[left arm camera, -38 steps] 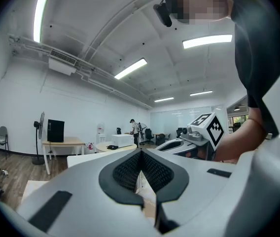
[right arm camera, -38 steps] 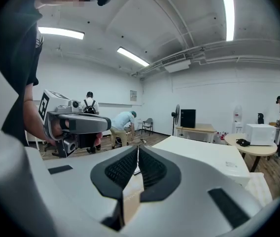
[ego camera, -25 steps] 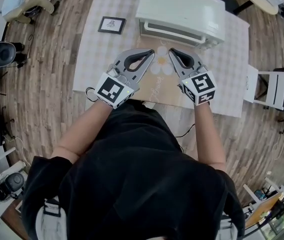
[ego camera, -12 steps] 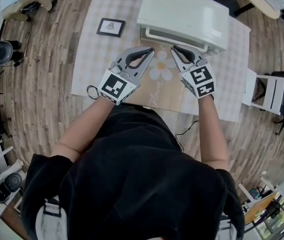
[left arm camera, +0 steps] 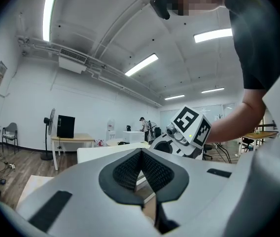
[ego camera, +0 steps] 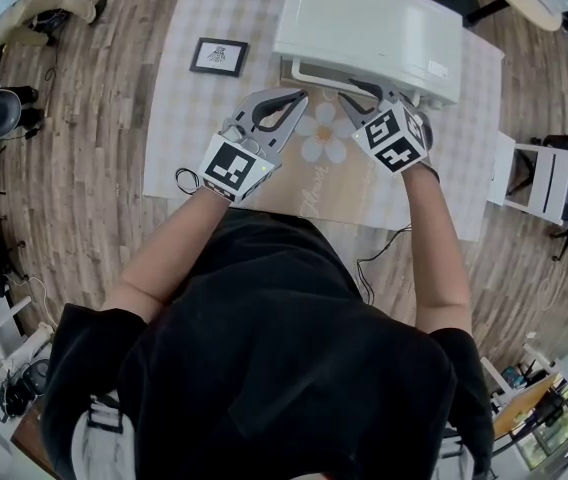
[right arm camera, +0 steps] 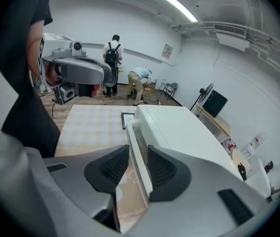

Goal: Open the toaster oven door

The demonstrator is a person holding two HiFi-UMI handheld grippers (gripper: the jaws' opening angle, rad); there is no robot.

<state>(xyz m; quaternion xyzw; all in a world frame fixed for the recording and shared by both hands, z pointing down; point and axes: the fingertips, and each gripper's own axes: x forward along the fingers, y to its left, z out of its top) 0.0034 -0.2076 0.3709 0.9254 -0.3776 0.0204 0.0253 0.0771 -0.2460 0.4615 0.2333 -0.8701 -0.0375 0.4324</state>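
A white toaster oven [ego camera: 364,28] stands at the far side of the table, its door closed and its long handle [ego camera: 329,72] running along the front. My right gripper [ego camera: 369,93] is at that handle. In the right gripper view the handle bar [right arm camera: 139,152] lies between the jaws of the right gripper [right arm camera: 136,166]; they are opening and the pads do not press on it. My left gripper [ego camera: 299,96] hovers over the table left of it, shut with nothing in it. In the left gripper view its pads [left arm camera: 141,169] meet.
A small black picture frame [ego camera: 217,55] lies on the checked tablecloth [ego camera: 189,118] left of the oven. A brown mat with a white flower [ego camera: 322,138] lies under the grippers. A white chair [ego camera: 544,178] stands to the right of the table.
My right gripper has moved forward to the oven's front and its jaws have spread around the handle. The left gripper has barely moved and stays shut.
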